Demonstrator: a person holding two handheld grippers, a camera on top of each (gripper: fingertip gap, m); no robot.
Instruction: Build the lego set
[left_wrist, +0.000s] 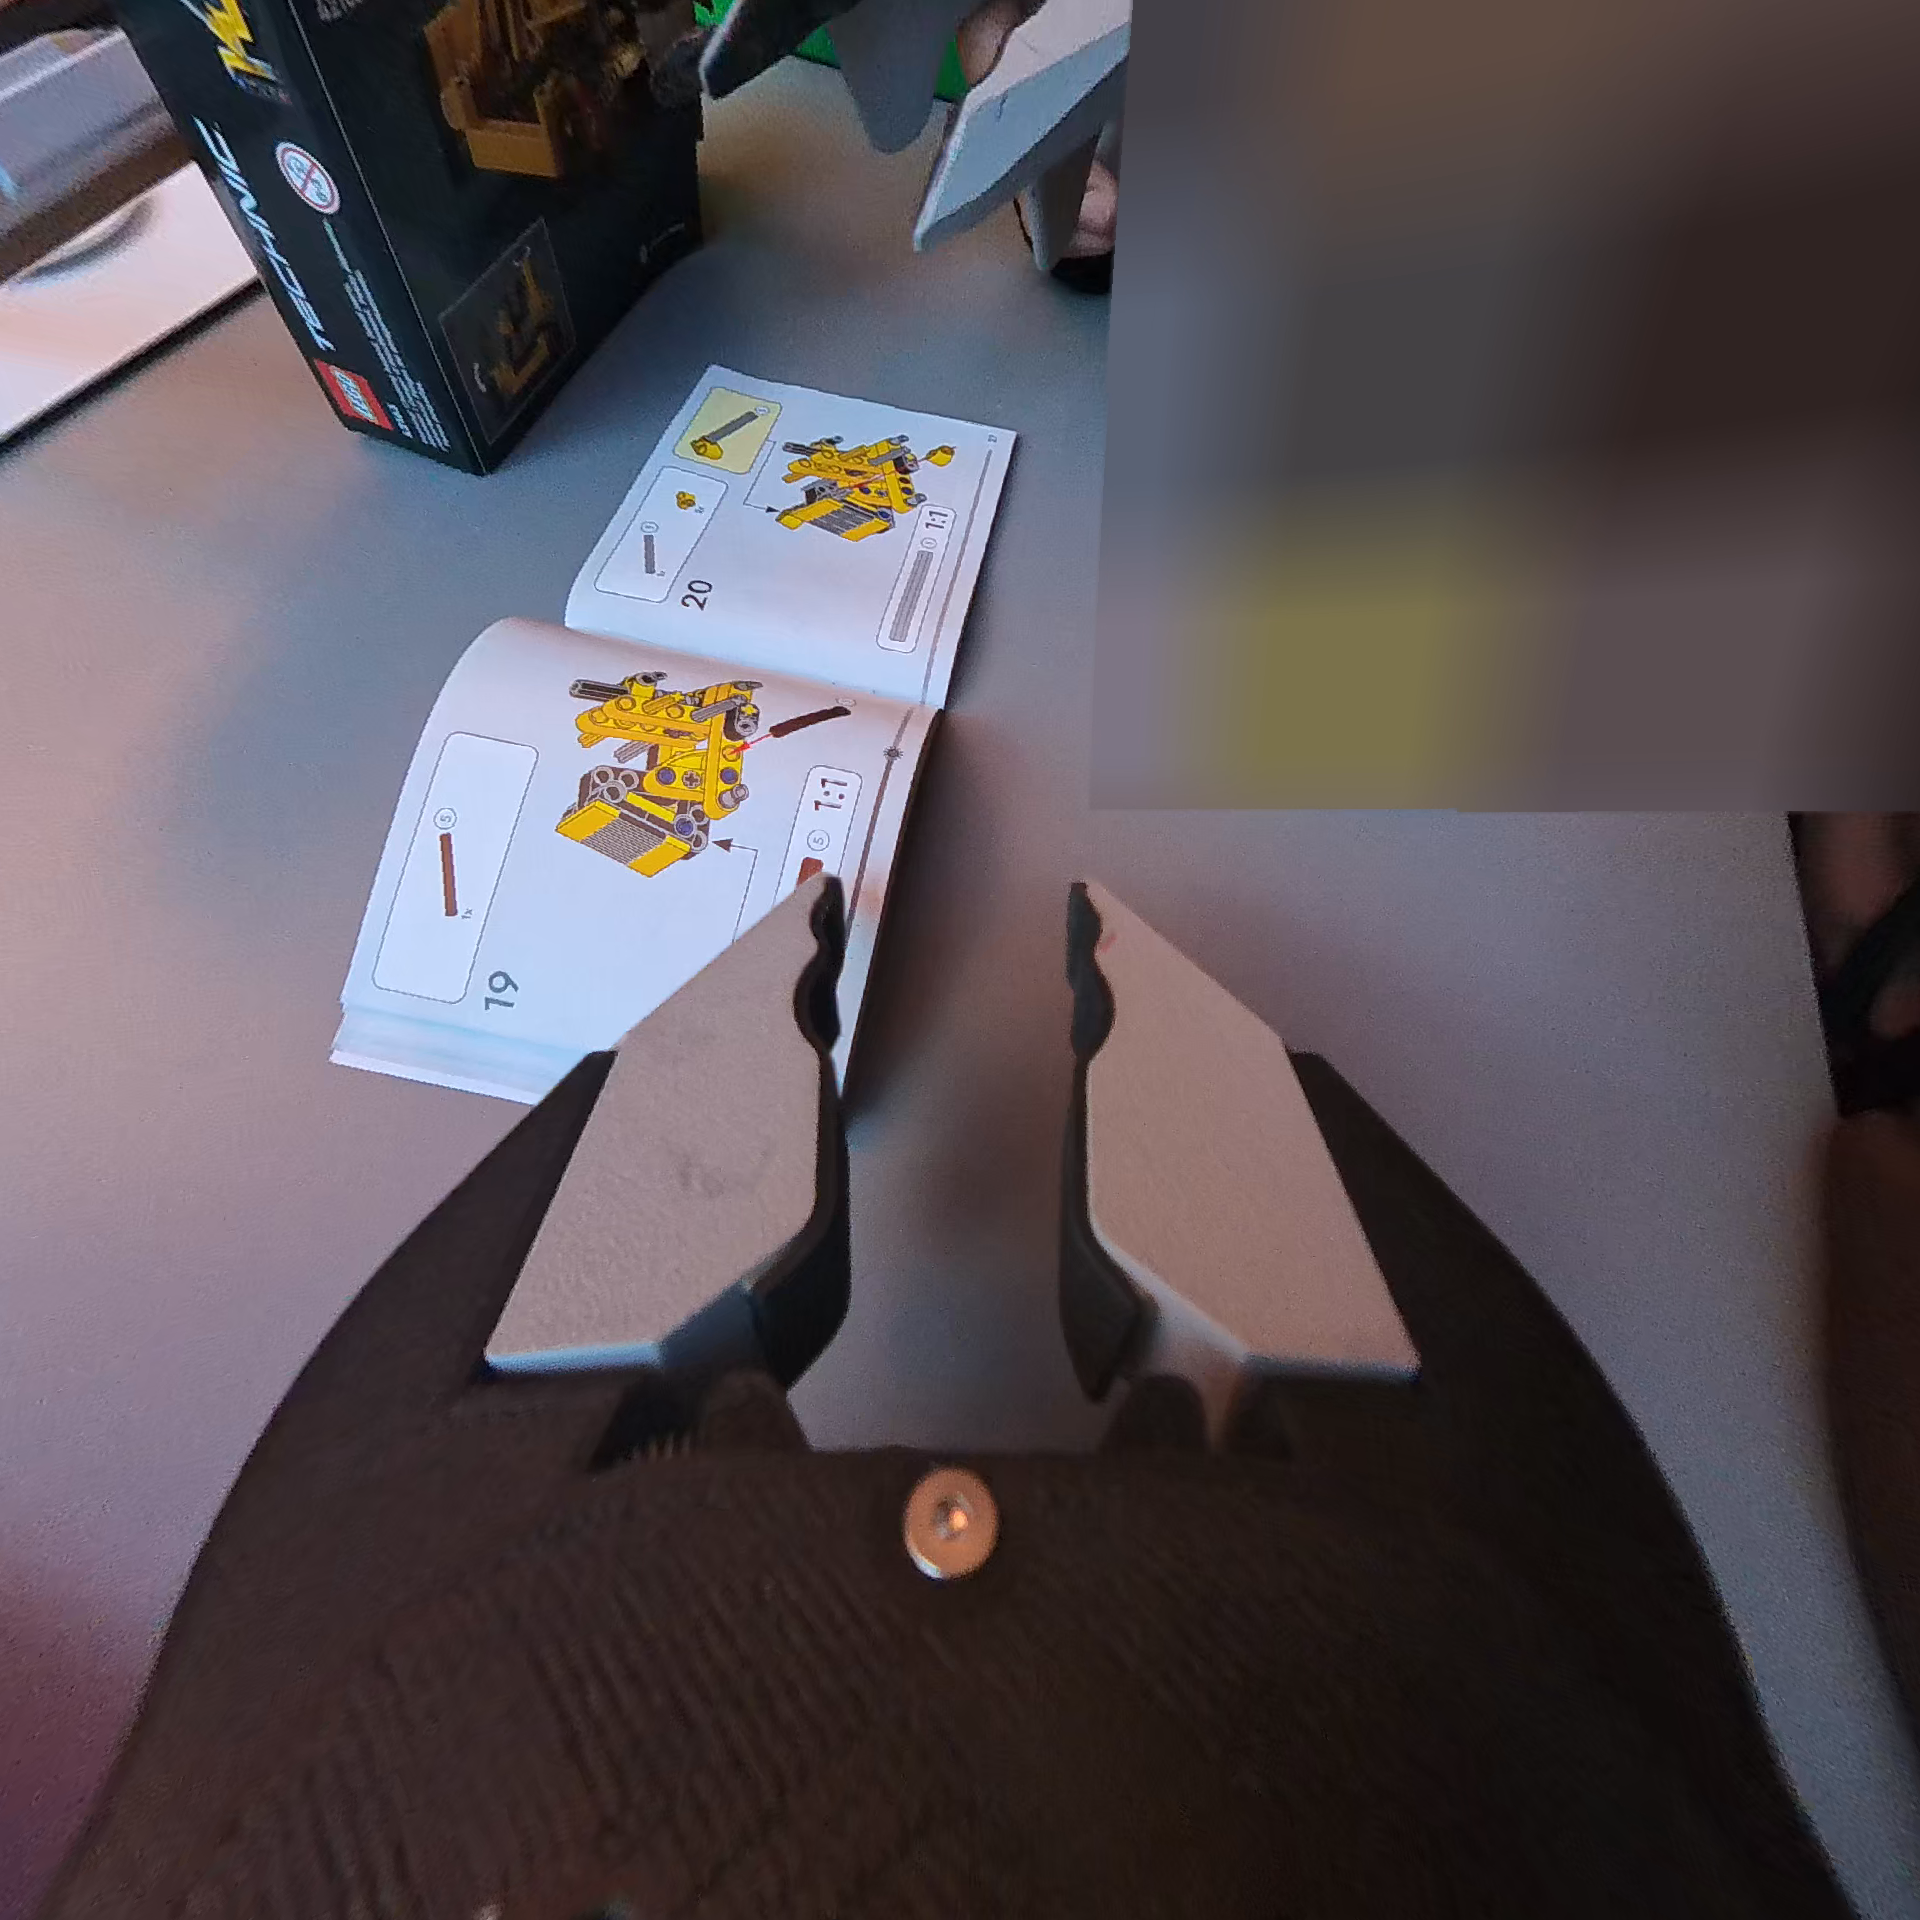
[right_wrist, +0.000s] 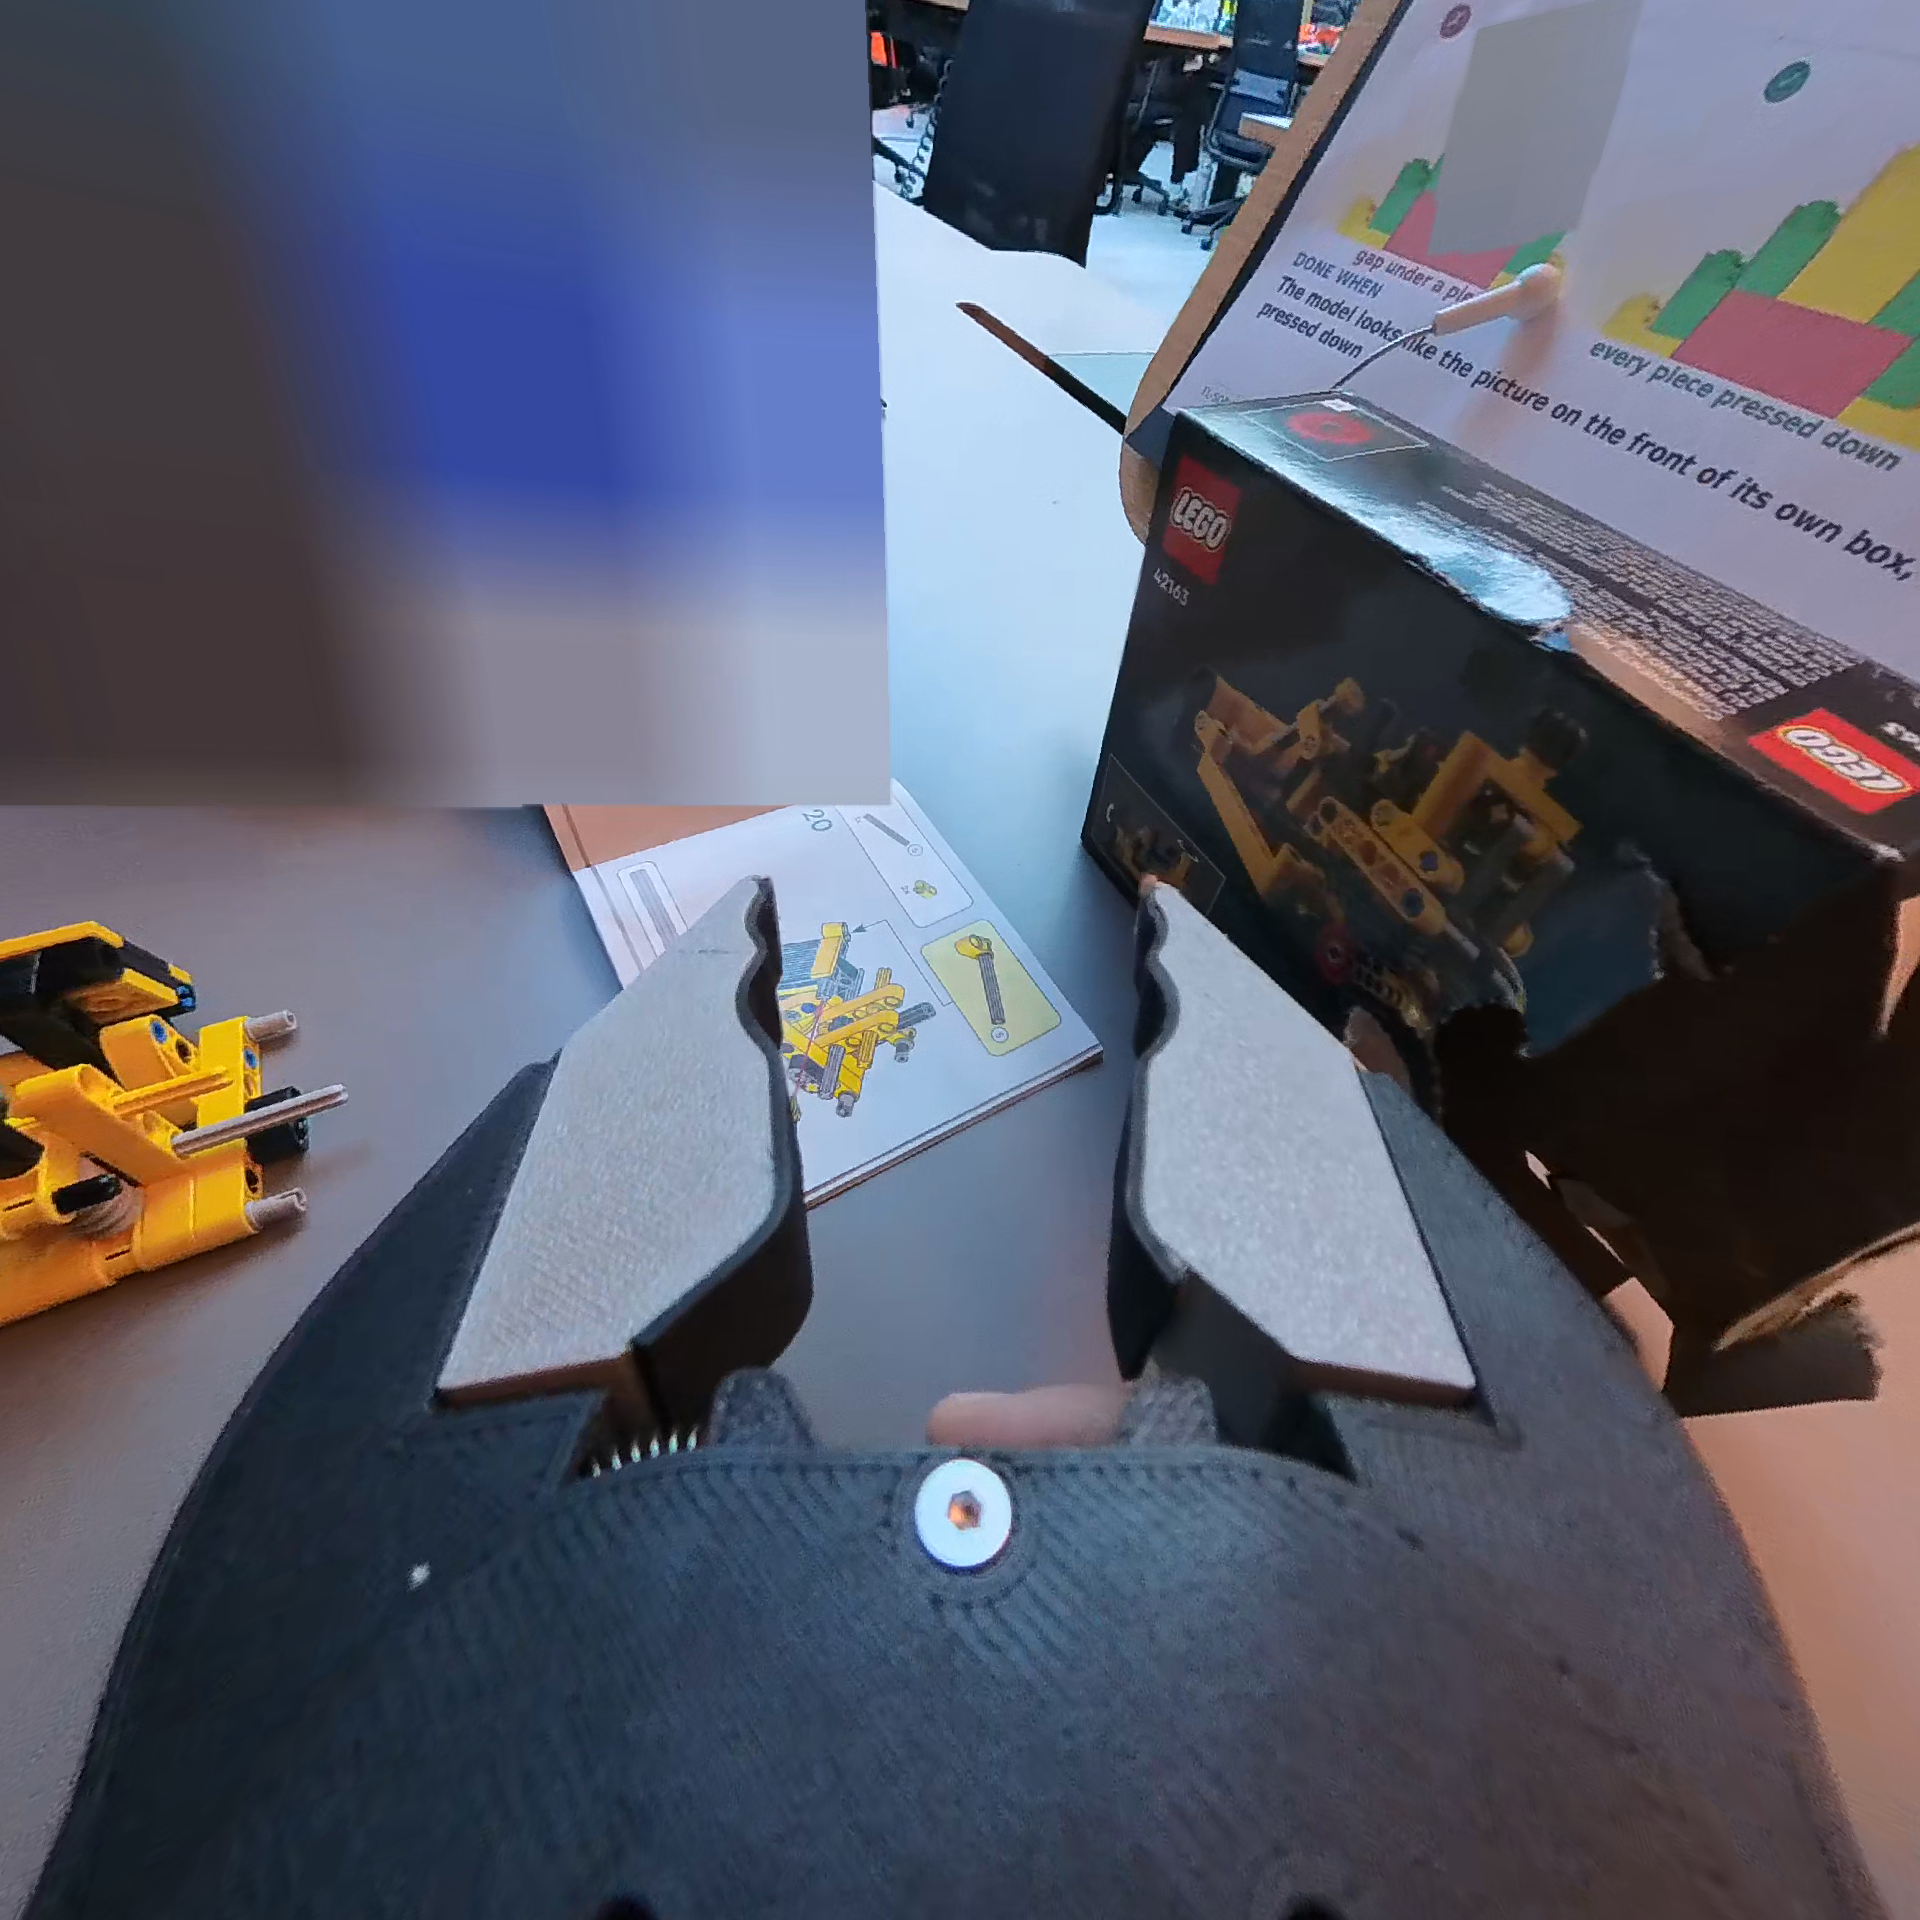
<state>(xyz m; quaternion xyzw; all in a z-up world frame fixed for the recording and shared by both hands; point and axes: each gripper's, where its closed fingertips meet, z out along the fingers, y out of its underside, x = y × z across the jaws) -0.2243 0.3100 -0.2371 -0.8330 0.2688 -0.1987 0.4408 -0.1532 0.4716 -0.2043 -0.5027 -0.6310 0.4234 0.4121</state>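
A partly built yellow and black lego model (right_wrist: 135, 1112) with grey axles sticking out lies on the table at the left of the right wrist view. An open instruction booklet (left_wrist: 665, 727) lies flat on the grey table; it also shows in the right wrist view (right_wrist: 935, 966). My left gripper (left_wrist: 951, 904) is open and empty, hovering just right of the booklet's near page. My right gripper (right_wrist: 951, 904) is open and empty, above the booklet's corner, next to the black lego box (right_wrist: 1455, 790). The right gripper's fingers (left_wrist: 997, 135) show at the top of the left wrist view.
The black lego box (left_wrist: 416, 208) stands upright behind the booklet. A printed guide sheet on a board (right_wrist: 1621, 260) leans behind the box. Blurred patches cover part of each view. Office chairs and desks stand far back. Bare table (left_wrist: 208, 727) lies left of the booklet.
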